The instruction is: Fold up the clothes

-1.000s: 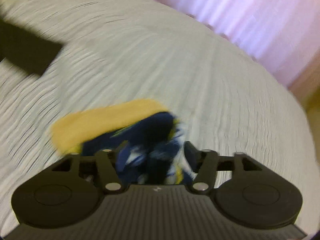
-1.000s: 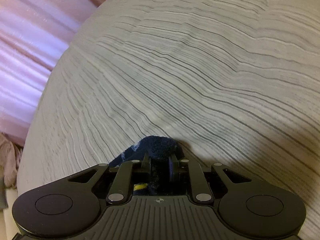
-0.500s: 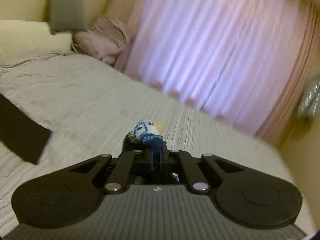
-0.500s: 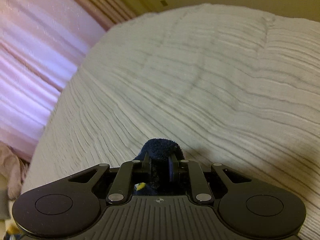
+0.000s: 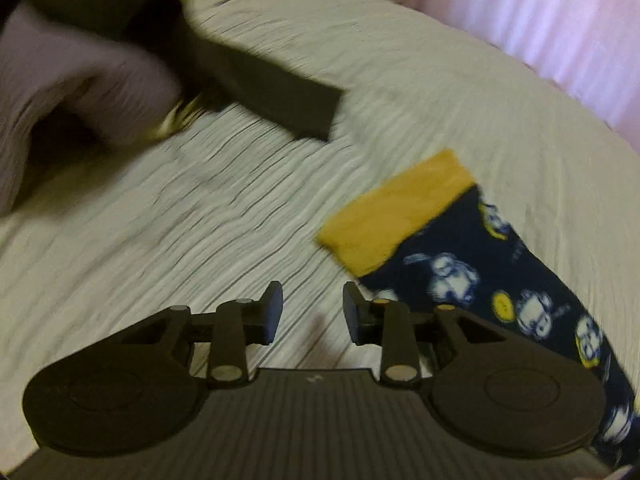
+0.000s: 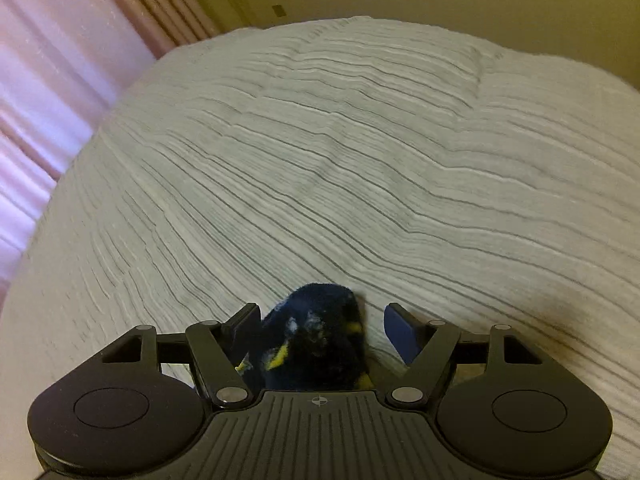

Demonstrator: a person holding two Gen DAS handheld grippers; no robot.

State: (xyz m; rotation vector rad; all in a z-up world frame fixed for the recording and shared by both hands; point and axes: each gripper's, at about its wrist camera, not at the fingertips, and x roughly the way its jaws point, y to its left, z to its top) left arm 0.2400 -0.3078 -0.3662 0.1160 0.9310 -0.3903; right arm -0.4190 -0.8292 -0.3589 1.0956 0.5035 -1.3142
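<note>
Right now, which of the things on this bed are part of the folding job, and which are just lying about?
Part of the job:
- navy sock with yellow cuff, lying flat
- left gripper, jaws just opened, nothing between them
- right gripper, jaws just opened, sock toe loose between them

Lying about:
- dark folded cloth
- mauve cloth
- bedspread
- curtain

The left tool point(image 5: 313, 312) points downward, its jaws just opened a little, nothing between them. The right tool point(image 6: 320, 326) has just spread wide.
</note>
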